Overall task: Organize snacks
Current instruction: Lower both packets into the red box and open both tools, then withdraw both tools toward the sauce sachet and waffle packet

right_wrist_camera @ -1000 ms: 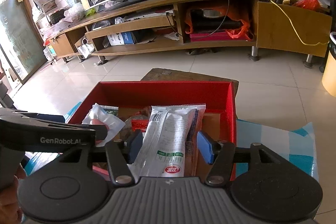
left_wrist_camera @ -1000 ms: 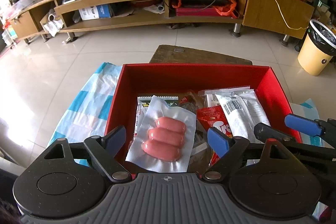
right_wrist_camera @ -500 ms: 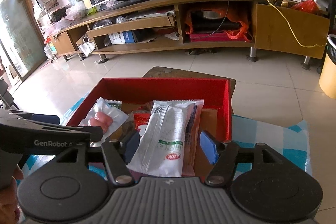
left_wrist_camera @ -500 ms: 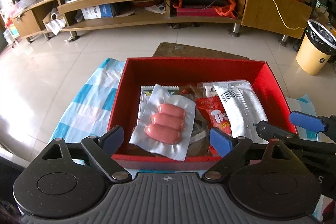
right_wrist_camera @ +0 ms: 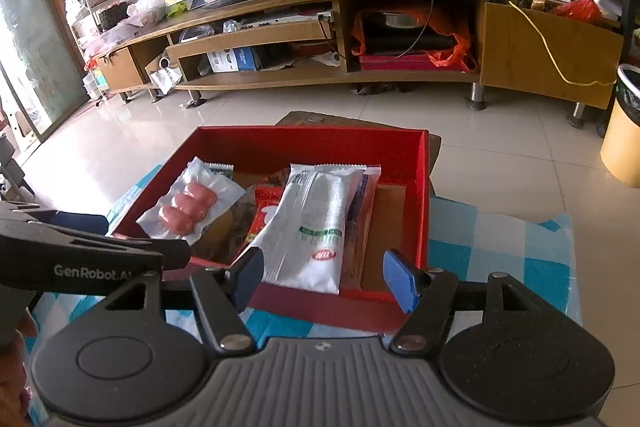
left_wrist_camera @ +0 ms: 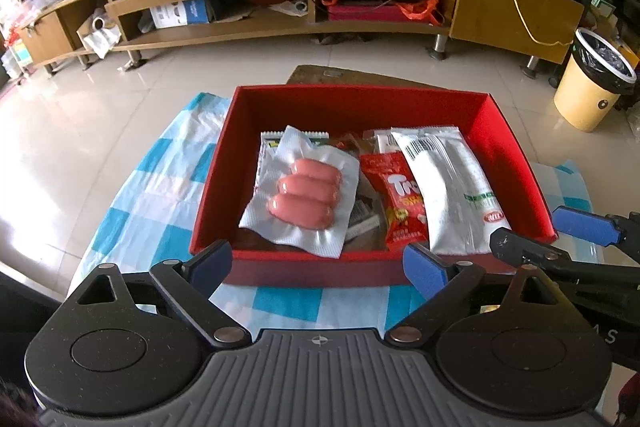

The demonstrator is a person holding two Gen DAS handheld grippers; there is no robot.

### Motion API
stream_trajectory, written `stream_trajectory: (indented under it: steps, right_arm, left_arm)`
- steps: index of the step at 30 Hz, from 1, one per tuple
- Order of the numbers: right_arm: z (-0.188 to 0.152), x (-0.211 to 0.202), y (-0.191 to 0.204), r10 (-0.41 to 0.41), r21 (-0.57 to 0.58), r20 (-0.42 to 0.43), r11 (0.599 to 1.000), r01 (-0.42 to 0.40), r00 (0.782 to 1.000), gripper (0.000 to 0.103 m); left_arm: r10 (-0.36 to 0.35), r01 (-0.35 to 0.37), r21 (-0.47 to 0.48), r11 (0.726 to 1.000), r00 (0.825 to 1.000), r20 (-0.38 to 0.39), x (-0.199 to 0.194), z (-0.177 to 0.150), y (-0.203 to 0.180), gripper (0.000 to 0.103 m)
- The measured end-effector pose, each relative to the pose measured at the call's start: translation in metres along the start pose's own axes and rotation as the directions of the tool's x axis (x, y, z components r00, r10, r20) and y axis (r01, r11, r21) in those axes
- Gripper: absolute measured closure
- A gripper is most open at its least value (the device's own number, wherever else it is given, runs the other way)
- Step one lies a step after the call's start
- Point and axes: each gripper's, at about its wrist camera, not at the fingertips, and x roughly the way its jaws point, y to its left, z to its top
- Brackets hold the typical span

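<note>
A red box [left_wrist_camera: 516,155] holds several snack packs: a clear pack of three pink sausages [left_wrist_camera: 304,195], a red packet [left_wrist_camera: 400,203] and a long white packet [left_wrist_camera: 448,187]. My left gripper [left_wrist_camera: 318,265] hovers just short of the box's near wall, its jaws opening with nothing between them. My right gripper [right_wrist_camera: 324,279] is over the near edge of the box [right_wrist_camera: 422,211]. Its jaws are opening either side of the near end of the white packet [right_wrist_camera: 316,223], and the pads do not press on it. The sausage pack [right_wrist_camera: 188,207] lies to the left.
The box sits on a blue and white checked cloth [left_wrist_camera: 160,187] with a dark wooden surface [left_wrist_camera: 340,75] beyond it. Past the tiled floor stands a long wooden TV stand [left_wrist_camera: 280,27]. A yellow bin [left_wrist_camera: 592,87] is at the right.
Both grippers have drawn back from inside the box to its near edge. Their jaws stand wider. The white packet and the sausage pack lie where they were.
</note>
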Motion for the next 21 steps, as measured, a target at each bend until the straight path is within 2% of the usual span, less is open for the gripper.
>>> stream_trajectory:
  steps: [10,16,21]
  right_arm:
    - [-0.017,-0.011,-0.005,-0.015,0.005,-0.035,1.000,0.015,0.999,0.035]
    - [-0.029,-0.012,-0.012,-0.023,0.023,-0.080,0.999,0.025,0.997,0.035]
    - [-0.034,-0.016,-0.017,-0.030,0.027,-0.092,0.999,0.032,0.995,0.035]
  left_arm:
    - [-0.009,0.010,0.009,1.000,0.999,-0.032,-0.002,-0.021,-0.003,0.006]
    - [-0.027,0.028,0.007,1.000,0.993,-0.111,0.010,-0.041,-0.005,0.006]
    - [-0.071,0.064,-0.043,0.997,0.977,-0.201,0.024,-0.060,-0.006,0.006]
